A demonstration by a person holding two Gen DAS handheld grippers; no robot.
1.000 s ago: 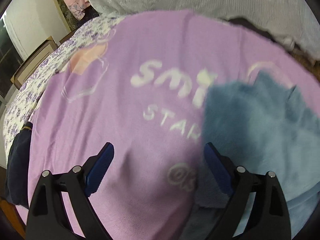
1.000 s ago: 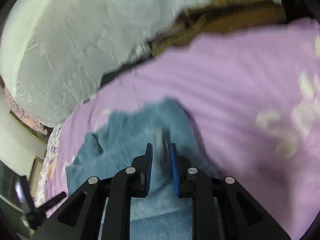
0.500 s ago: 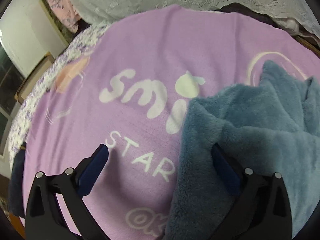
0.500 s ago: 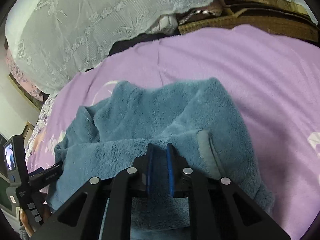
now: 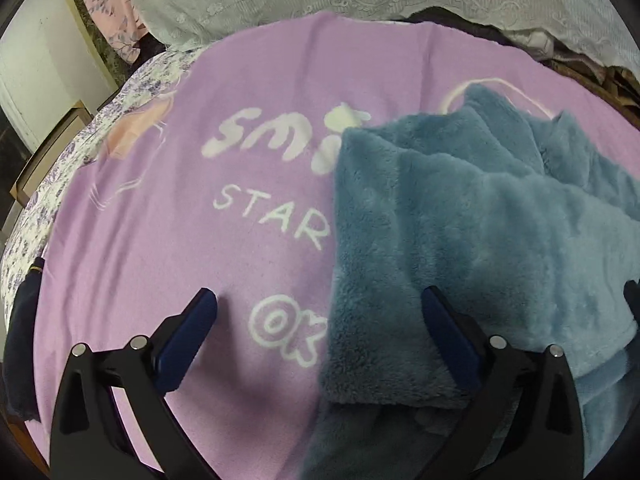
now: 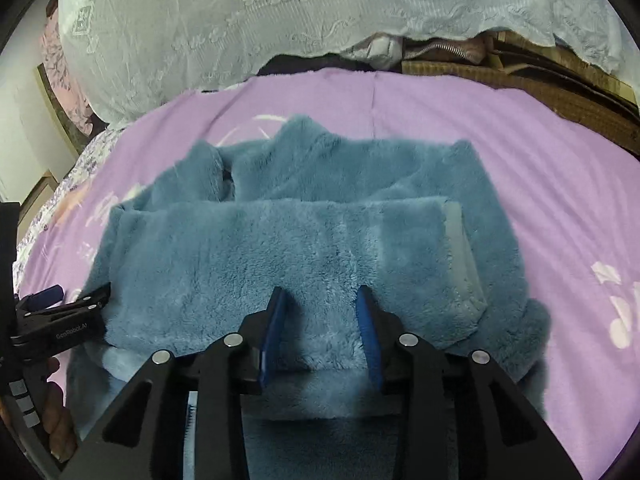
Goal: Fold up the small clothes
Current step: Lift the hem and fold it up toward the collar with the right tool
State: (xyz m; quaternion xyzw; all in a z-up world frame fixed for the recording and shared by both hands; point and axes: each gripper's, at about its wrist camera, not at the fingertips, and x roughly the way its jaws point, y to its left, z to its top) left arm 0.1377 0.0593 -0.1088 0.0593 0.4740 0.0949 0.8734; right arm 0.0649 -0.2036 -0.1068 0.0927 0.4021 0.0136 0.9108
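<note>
A blue fleece garment [image 6: 304, 248] lies on a purple blanket [image 5: 168, 208] spread over a bed, folded over on itself so that one layer lies across the other. The blanket carries white lettering [image 5: 276, 140], partly covered by the garment's left edge. The left hand-held gripper [image 5: 316, 312] stands wide, its left finger over bare blanket and its right finger over the fleece, with the garment's edge between them and nothing gripped. The right hand-held gripper [image 6: 322, 300] hangs over the near edge of the folded layer; its jaws are opening, with fleece between them but no pad pressing on it. A white lace cover [image 6: 280, 20] lies beyond the blanket.
</note>
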